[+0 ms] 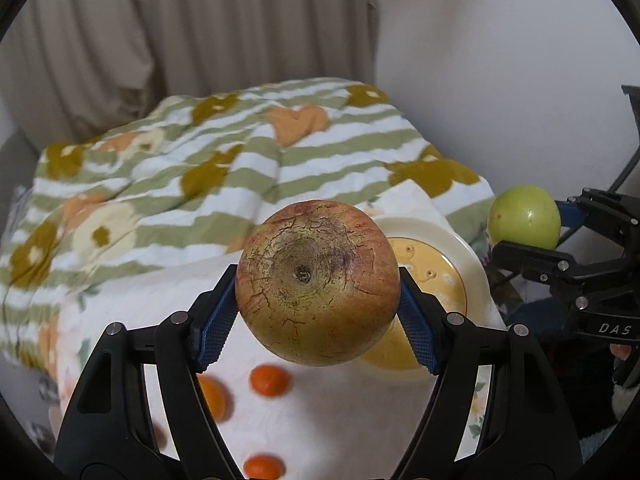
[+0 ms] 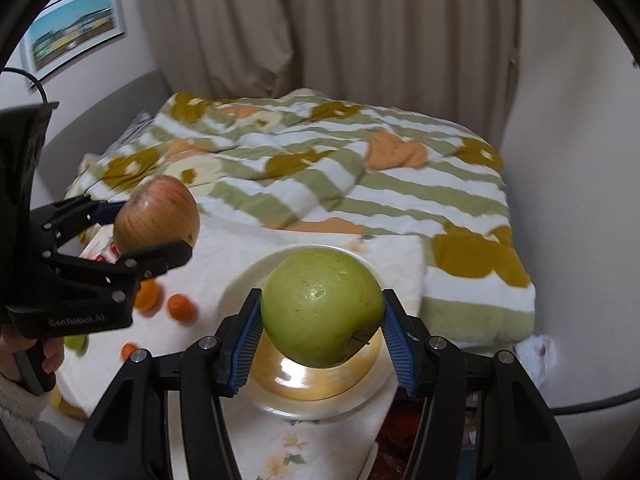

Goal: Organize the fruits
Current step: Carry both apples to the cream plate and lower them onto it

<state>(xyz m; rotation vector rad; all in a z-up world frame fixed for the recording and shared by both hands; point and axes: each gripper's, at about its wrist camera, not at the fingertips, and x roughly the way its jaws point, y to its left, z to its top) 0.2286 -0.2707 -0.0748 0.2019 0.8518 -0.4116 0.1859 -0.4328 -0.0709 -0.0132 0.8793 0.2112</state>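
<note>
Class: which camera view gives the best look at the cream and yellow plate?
The right wrist view: the plate lies almost whole below the green apple. In the left wrist view only its right part shows, behind the reddish apple.

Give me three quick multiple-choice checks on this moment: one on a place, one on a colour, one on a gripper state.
1. Where are the tangerines?
A. on the plate
B. on the white floral cloth
C. on the striped quilt

2. What colour is the apple in the right gripper?
A. green
B. purple
C. orange

3. What is the left gripper doing?
A. open, empty
B. gripping a tangerine
C. gripping a reddish apple

Key: 1 B, the tangerines lie on the white floral cloth, and the plate holds none. 2 A, the right gripper clamps a green apple. 3 C, the left gripper presses both fingers on the reddish apple.
</note>
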